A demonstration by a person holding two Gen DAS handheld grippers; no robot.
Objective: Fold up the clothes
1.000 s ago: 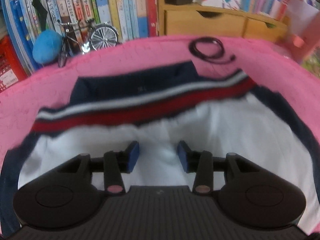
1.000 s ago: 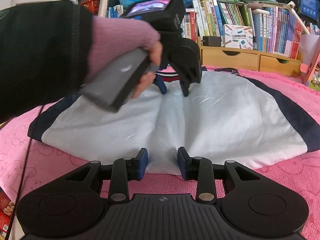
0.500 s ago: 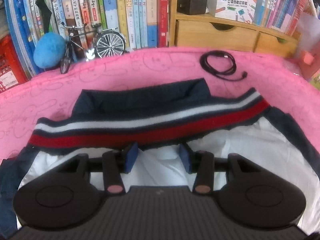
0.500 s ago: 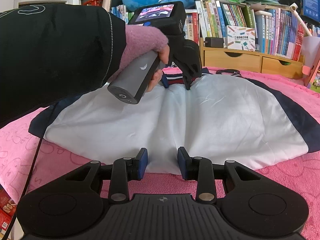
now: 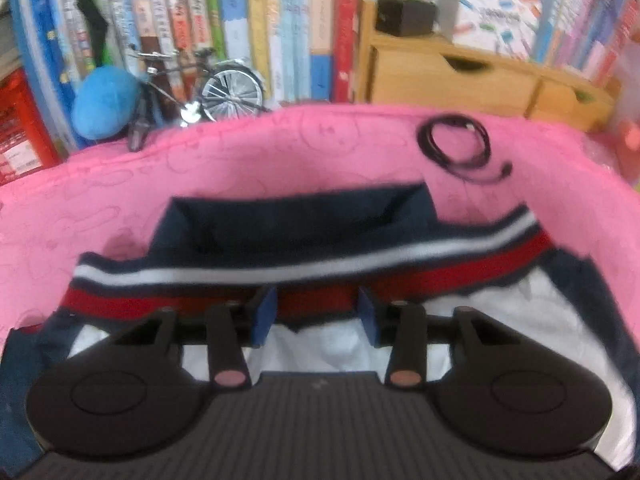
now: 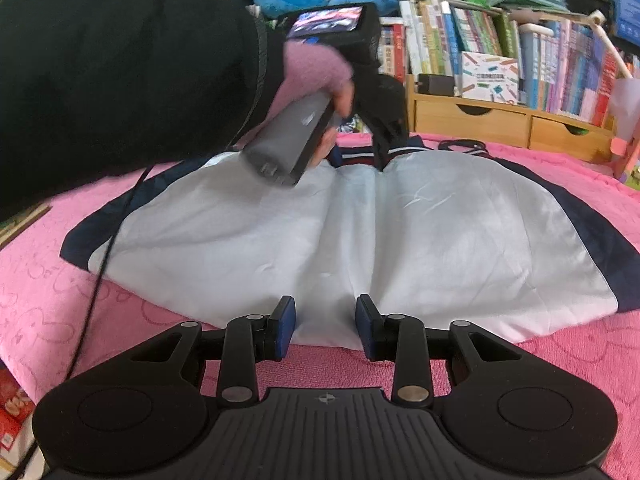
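White garment with navy sides and red-white striped band [image 6: 400, 232] spread across centre frame on pink fleece blanket [image 6: 540, 360] | left gripper [image 5: 316, 314] jaws closing over striped band, pad contact unclear through blur | right gripper [image 6: 325, 326] jaws opening at near hem, hem between them | sleeve [image 6: 120, 80] hides garment's upper left.

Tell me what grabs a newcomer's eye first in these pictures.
A white garment with navy side panels lies spread across the bright pink blanket, its red, white and navy striped band at the far edge. The left gripper is over that band, jaws closing, while the right gripper sits at the near hem, jaws opening. Behind, a crowded bookshelf holds a model bicycle.
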